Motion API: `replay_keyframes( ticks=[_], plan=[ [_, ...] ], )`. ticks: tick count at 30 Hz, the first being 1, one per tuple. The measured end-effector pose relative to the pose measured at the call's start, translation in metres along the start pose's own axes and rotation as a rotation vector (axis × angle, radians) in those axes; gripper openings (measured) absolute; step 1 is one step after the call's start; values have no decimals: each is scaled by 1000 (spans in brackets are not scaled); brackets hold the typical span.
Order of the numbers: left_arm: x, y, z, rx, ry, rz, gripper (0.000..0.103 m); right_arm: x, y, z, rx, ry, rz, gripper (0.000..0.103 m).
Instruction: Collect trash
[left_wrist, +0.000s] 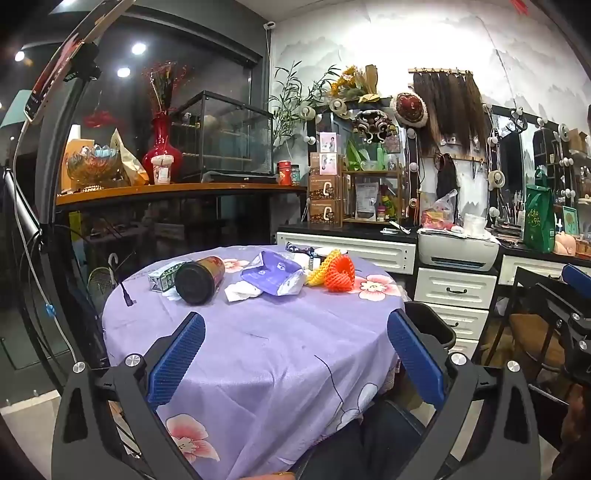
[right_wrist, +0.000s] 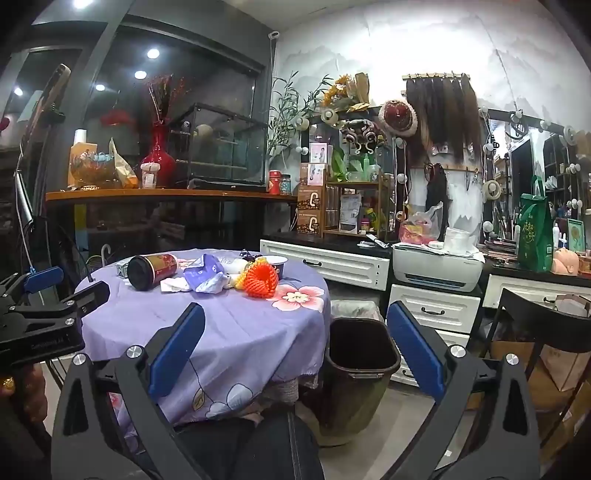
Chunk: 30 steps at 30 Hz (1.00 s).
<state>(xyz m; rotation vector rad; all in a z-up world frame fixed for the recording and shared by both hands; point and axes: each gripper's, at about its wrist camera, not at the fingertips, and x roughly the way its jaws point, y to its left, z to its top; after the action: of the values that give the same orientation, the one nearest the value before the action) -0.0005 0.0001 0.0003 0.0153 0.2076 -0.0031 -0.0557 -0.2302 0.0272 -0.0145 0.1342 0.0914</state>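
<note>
Left gripper (left_wrist: 295, 354): fingers spread wide, holding nothing, over the near part of the table (left_wrist: 258, 350).
Carton (left_wrist: 162, 278): far left of the trash, just behind the cup.
Cup (left_wrist: 199, 280): dark, on its side.
Tissue (left_wrist: 242, 290): crumpled, beside the cup.
Wrapper (left_wrist: 275, 273): purple, mid-pile.
Net (left_wrist: 338, 271): orange foam, rightmost.
Bin (right_wrist: 360, 350): dark, on the floor just right of the table.
Right gripper (right_wrist: 295, 354): fingers wide, holding nothing, near the bin.
</note>
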Motion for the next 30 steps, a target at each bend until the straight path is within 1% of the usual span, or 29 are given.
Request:
replay_keyframes(
  ticks=[1, 9, 17, 19, 30],
  plan=[
    [1, 0, 0, 3, 12, 0, 98, 0, 0, 0, -6, 4, 9, 97],
    [-1, 0, 0, 4, 6, 0, 98, 3, -3, 0, 16, 12, 18, 97],
    [2, 1, 0, -3, 9, -2, 98, 0, -4, 1, 8, 10, 21, 97],
    [-4, -4, 2, 3, 6, -1, 98, 0, -4, 1, 7, 10, 21, 97],
    [-4, -15, 2, -4, 8, -6, 98, 0, -3, -1, -1, 13, 23, 97]
  ],
)
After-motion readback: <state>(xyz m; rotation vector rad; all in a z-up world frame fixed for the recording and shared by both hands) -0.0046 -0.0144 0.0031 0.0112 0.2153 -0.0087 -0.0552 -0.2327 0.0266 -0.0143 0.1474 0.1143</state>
